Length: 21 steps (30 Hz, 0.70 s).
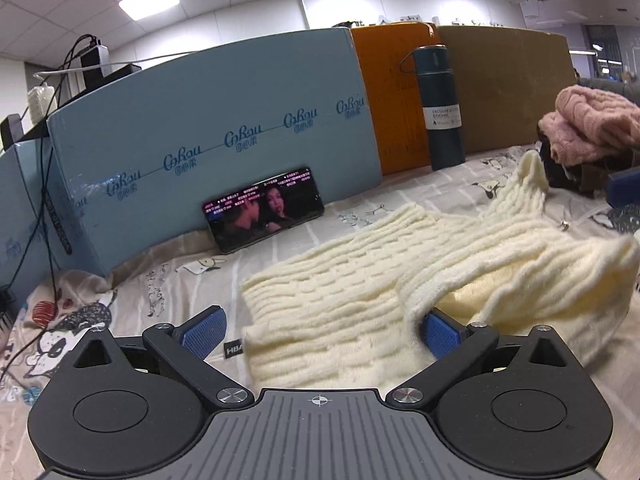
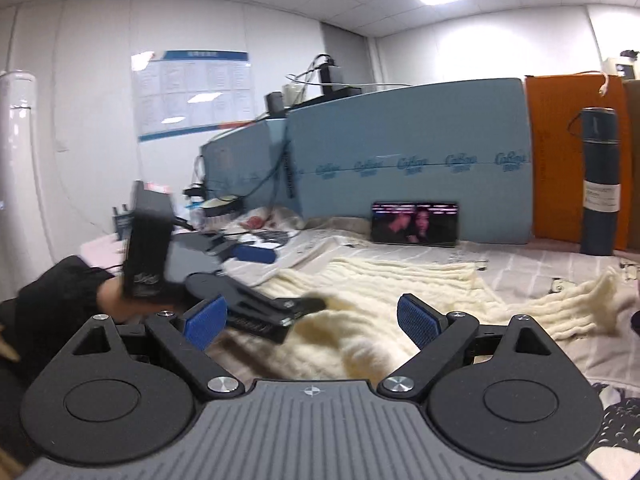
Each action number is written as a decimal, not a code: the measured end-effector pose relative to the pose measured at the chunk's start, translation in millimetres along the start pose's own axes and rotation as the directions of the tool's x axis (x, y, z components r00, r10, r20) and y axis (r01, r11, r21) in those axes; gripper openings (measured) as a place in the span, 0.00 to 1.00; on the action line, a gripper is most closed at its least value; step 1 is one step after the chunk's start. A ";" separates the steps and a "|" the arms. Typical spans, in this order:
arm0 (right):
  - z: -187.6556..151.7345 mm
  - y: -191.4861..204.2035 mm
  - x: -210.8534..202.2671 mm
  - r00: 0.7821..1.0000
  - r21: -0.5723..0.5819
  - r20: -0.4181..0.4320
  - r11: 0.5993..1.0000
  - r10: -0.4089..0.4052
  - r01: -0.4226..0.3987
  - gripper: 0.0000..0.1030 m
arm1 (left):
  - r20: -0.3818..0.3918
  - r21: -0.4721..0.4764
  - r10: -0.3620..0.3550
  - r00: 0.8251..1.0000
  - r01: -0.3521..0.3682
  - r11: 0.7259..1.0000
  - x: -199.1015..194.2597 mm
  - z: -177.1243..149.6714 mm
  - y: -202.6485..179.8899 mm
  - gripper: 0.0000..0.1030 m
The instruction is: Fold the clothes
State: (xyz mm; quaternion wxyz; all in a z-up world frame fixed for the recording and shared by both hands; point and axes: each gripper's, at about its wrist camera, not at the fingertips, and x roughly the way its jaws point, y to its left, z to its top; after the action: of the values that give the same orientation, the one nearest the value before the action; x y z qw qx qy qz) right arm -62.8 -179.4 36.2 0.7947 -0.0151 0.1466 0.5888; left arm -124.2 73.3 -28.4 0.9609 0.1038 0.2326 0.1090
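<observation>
Both tongs are spread wide, their blue pads well apart and pinching nothing. Seen from its own camera, the left tongs [image 1: 320, 334] sit low over the near edge of a cream knit sweater [image 1: 360, 280], with the right-hand pad [image 1: 440, 330] tucked under a raised fold of the knit while the left-hand pad [image 1: 202, 330] stands clear over the patterned cloth [image 1: 160, 280] that covers the table. From this camera the sweater lies spread across the cloth, its ribbed body running from the near edge away toward the far right, where one sleeve [image 1: 524, 184] reaches back toward a heap of pink knitwear [image 1: 592, 120]. From the right camera, the right tongs [image 2: 312, 320] hover above the same sweater [image 2: 400, 292], and the left tool [image 2: 240, 292] shows blurred at the left, held in a hand with a dark sleeve. Behind the sweater a phone [image 1: 264, 208] leans on its long side against a pale blue box [image 1: 220, 120], its screen lit. A dark teal flask [image 1: 440, 108] stands upright just beside an orange box [image 1: 384, 100], at the far edge of the cloth.
</observation>
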 end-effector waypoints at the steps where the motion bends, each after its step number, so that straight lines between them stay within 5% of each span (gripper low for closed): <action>1: -0.2 1.0 4.8 1.000 -0.010 -0.015 1.000 0.007 -0.007 0.90 | 0.001 -0.008 -0.001 1.000 0.001 1.000 -0.9 -0.1 1.3 0.99; 9: -11.1 -0.4 45.2 0.978 -0.013 -0.202 0.998 0.057 -0.061 0.90 | 0.048 -0.037 -0.098 0.994 0.100 0.994 -24.3 -1.0 14.9 0.99; 16: -11.9 3.7 52.3 0.972 -0.023 -0.230 0.999 0.041 -0.047 0.91 | 0.196 -0.103 -0.241 0.951 0.264 0.959 -51.9 13.5 12.1 0.99; 19: -10.8 9.7 52.5 0.973 -0.051 -0.228 0.997 0.038 -0.051 0.91 | 0.255 -0.154 -0.161 0.953 0.205 0.967 -47.7 28.5 3.0 0.99; 21: -8.5 15.6 48.5 0.977 -0.084 -0.211 0.995 0.039 -0.057 0.91 | 0.222 -0.135 -0.119 0.968 0.151 0.979 -33.7 35.1 -4.0 0.99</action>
State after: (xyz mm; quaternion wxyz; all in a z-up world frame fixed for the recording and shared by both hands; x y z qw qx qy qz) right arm -66.5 -131.0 18.2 0.7590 -0.1090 0.2028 0.6090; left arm -136.3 55.6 15.4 0.9905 0.0256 0.1264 0.0486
